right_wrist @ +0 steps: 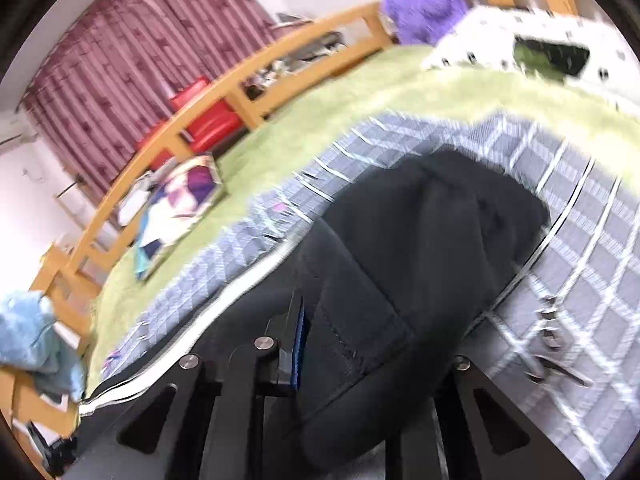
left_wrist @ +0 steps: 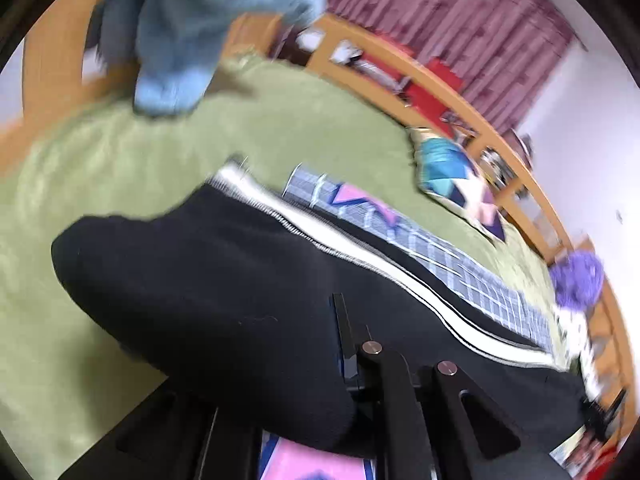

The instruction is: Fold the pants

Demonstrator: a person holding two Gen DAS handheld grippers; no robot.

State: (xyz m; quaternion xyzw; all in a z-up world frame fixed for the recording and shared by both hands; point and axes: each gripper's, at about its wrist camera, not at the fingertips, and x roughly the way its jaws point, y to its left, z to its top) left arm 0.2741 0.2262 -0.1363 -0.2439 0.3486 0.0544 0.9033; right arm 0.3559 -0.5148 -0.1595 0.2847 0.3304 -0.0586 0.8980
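Observation:
Black pants with a white side stripe (left_wrist: 224, 280) lie on a grey checked cloth (left_wrist: 460, 268) over the green bed cover (left_wrist: 120, 152). My left gripper (left_wrist: 344, 344) is shut on a bunched fold of the black pants, which drapes over its fingers. In the right wrist view my right gripper (right_wrist: 344, 344) is shut on another part of the pants (right_wrist: 432, 240), the fabric hanging thickly between and over the fingers. Both views are motion-blurred.
A wooden bed rail (right_wrist: 224, 92) runs along the far side. A light blue garment (left_wrist: 208, 28) lies at the bed's end. A colourful cushion (right_wrist: 180, 204), a purple plush (right_wrist: 424, 0) and a dotted white pillow (right_wrist: 520, 36) sit on the bed. Red curtains (right_wrist: 140, 44) hang behind.

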